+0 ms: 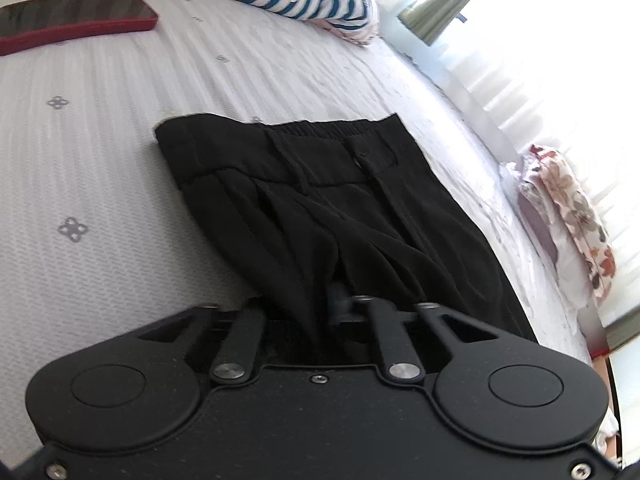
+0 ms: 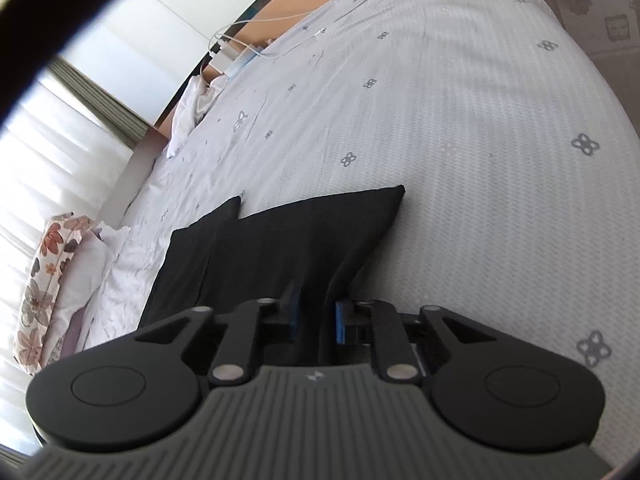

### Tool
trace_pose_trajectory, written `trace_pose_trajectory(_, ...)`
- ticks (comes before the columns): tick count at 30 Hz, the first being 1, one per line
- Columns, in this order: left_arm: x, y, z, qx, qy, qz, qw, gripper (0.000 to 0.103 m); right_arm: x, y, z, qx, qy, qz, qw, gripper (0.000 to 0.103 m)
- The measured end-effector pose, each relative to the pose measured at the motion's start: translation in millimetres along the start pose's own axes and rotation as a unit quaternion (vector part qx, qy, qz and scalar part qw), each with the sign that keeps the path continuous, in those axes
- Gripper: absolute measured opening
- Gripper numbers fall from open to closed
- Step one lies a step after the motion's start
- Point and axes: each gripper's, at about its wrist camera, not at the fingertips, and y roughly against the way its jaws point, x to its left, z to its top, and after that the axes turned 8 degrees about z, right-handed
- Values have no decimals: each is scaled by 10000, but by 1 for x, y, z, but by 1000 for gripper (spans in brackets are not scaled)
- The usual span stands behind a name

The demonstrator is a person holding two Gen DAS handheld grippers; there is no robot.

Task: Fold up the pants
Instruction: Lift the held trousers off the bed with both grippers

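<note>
Both grippers are clamped on our black pants (image 1: 320, 208), which lie along the bed (image 1: 100, 168): left gripper (image 1: 316, 312) pinches cloth below the waistband (image 1: 332, 130), right gripper (image 2: 314, 316) grips near the leg hems (image 2: 320, 204). We judge the long axis runs between them.

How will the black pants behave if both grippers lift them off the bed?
Probably floppy: the pants lie in soft pleats and sag into the left hand-held gripper. Likely light, since thin fabric bunches between the right hand-held gripper pads. The free leg ends would likely droop and swing.
</note>
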Motion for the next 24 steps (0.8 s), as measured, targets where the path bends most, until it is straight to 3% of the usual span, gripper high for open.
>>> trace_pose_trajectory(2,-2,7,1,-128,-49,-6,9999,5,2,5,4,33,-49,81,9999,5)
trace_pose_trajectory(8,-25,45,13,-901,-576,-399,9935,4,23,33,23,-271,-7,373,9989,3)
trace_pose_trajectory(12,-46,63,32,-1171,-569,-645,9894,4,46,44,35,-395,-5,575,9976,3)
trace_pose_trajectory(17,-54,69,39,-1180,-612,-644,9890,4,48,44,35,-239,-4,309,9992,4)
trace_pose_trajectory(24,-4,41,19,-671,-473,-117,9966,4,6,34,16,3,-27,-190,9998,16)
